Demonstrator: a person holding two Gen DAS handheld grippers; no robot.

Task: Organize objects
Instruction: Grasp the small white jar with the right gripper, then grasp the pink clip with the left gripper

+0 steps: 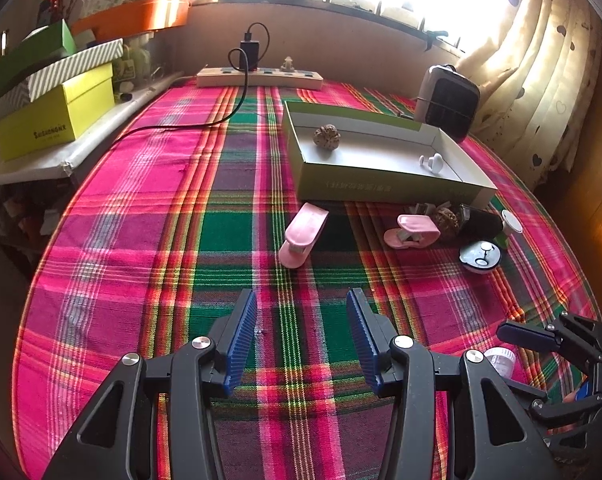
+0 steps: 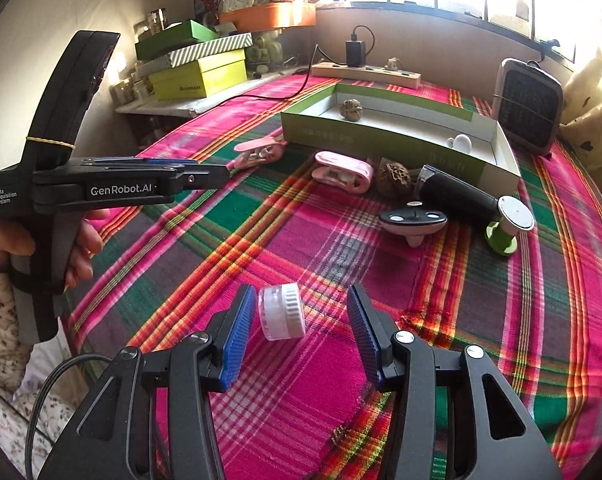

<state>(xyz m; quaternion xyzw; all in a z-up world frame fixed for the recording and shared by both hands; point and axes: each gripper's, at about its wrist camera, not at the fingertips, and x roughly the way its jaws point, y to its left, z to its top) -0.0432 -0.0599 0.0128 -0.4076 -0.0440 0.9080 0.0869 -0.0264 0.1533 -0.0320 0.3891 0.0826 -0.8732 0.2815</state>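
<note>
A small white jar [image 2: 281, 312] with a ribbed cap lies on its side on the plaid cloth, between the blue pads of my right gripper [image 2: 301, 294]. Those jaws stand apart, with a wide gap on the cap side, and do not press on it. My left gripper [image 1: 302, 300] hovers open over bare cloth, nothing between its fingers. Ahead of it lie a pink clip [image 1: 301, 236] and a second pink clip [image 1: 413, 232]. The green open box [image 1: 381, 190] holds a walnut [image 1: 327, 137] and a white knob [image 1: 433, 163]. In the right wrist view a hand holds the left gripper [image 2: 217, 174] side-on.
Beside the box lie a second walnut [image 2: 393, 180], a black cylinder [image 2: 453, 196], a green spool with a white top [image 2: 509, 220] and a black-and-white oval piece [image 2: 413, 222]. A small heater [image 2: 529, 106], a power strip [image 2: 365, 70] and stacked boxes [image 2: 197, 68] line the far side.
</note>
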